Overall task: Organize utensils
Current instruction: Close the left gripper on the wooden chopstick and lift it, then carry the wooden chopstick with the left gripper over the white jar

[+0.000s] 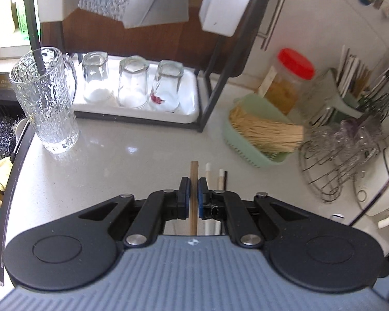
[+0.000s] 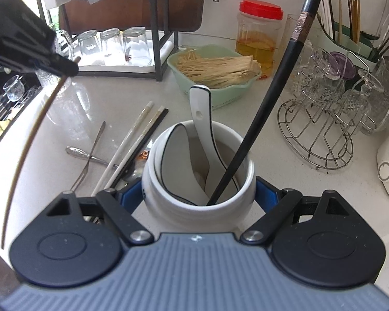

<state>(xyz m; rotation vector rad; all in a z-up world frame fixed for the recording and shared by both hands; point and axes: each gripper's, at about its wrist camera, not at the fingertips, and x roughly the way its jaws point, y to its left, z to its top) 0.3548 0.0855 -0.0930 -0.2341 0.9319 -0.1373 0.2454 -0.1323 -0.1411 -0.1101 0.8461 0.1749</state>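
A: The left gripper (image 1: 193, 190) has its blue pads pinched tight on a single wooden chopstick (image 1: 193, 178), which hangs from the jaws well above the counter in the right wrist view. The right gripper (image 2: 200, 197) has its fingers spread wide and pressed against the sides of the white ceramic utensil jar (image 2: 198, 181), steadying it on the counter.

B: So the job, I'd say, is to drop that stick into the jar?

A: Likely. Bring it over the mouth, tip it near upright, lower the end inside the rim, then release. Keep the jar clamped so it doesn't rock.

B: What's in there already?

A: A glazed white soup spoon (image 2: 202, 119) with a dark edge line and a glossy black chopstick (image 2: 272, 98) with a patterned metal band, both leaning. Aim for the free gap between them.

B: And left on the pale, shiny countertop (image 2: 90, 98)?

A: Two off-white chopsticks (image 2: 132, 140), a thin black one beside them, a slim metal fork (image 2: 90, 155) and an embossed metal handle (image 2: 77, 152) crossing under it.
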